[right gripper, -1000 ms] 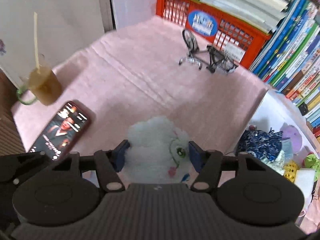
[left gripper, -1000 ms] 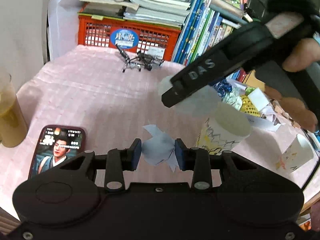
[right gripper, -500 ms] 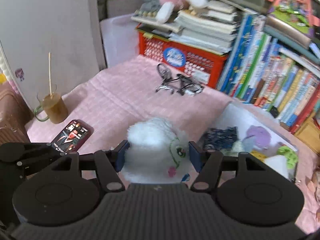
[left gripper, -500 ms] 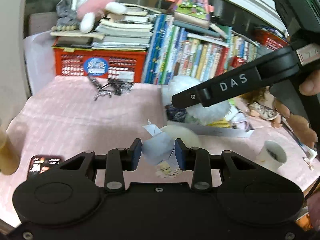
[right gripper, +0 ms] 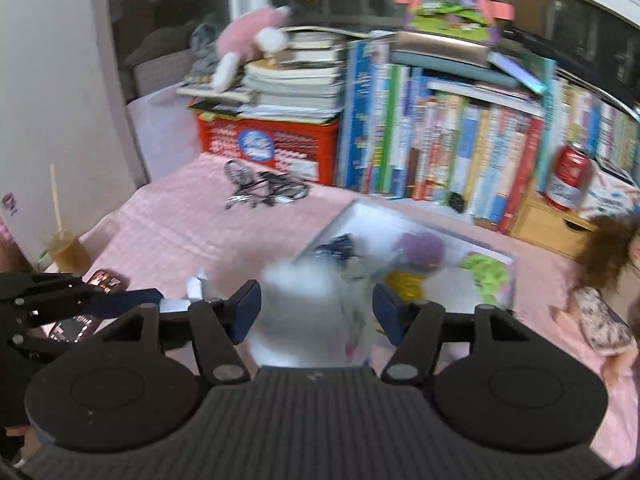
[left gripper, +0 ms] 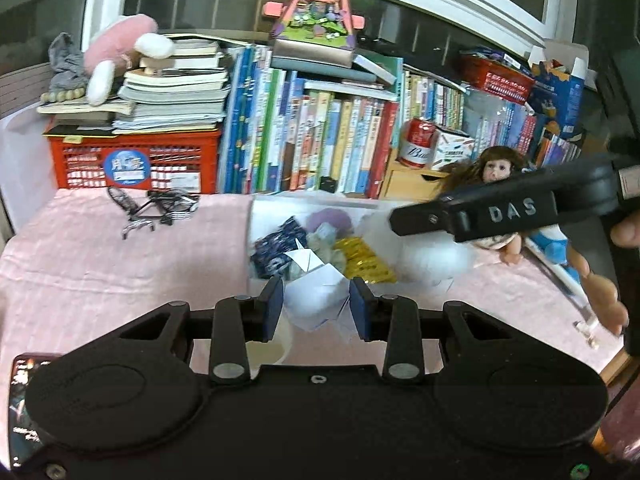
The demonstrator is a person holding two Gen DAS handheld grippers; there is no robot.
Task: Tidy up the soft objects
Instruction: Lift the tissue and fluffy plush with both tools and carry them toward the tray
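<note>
Plush (right gripper: 298,312), white and fluffy, sits between the pads of my right gripper (right gripper: 316,312), above the pink cloth (right gripper: 192,232) at the near corner of the white box (right gripper: 360,210). The right view is smeared by motion, so I think the pads touch the fur on both sides, but I cannot tell for sure whether the grip is closed on it. From the left camera the plush (left gripper: 434,258) is a pale blur under the right gripper's finger (left gripper: 476,216), just right of the box.

My left gripper (left gripper: 316,306) is clamped on a folded white paper piece (left gripper: 314,294), its point sticking up over the box's near edge.

The box holds a dark blue patterned cloth (left gripper: 278,246), a purple puff (right gripper: 420,248), something yellow (left gripper: 362,260) and a green tuft (right gripper: 486,272). A doll (left gripper: 498,172) lies to the right of the box, close to my right hand. Behind stand a row of books (left gripper: 320,144), a red crate (left gripper: 132,160) and a red can (left gripper: 418,142). A small bike model (left gripper: 154,210) stands left of the box, well apart. A phone (right gripper: 88,304) and a drink with a straw (right gripper: 68,254) are at the near left.
</note>
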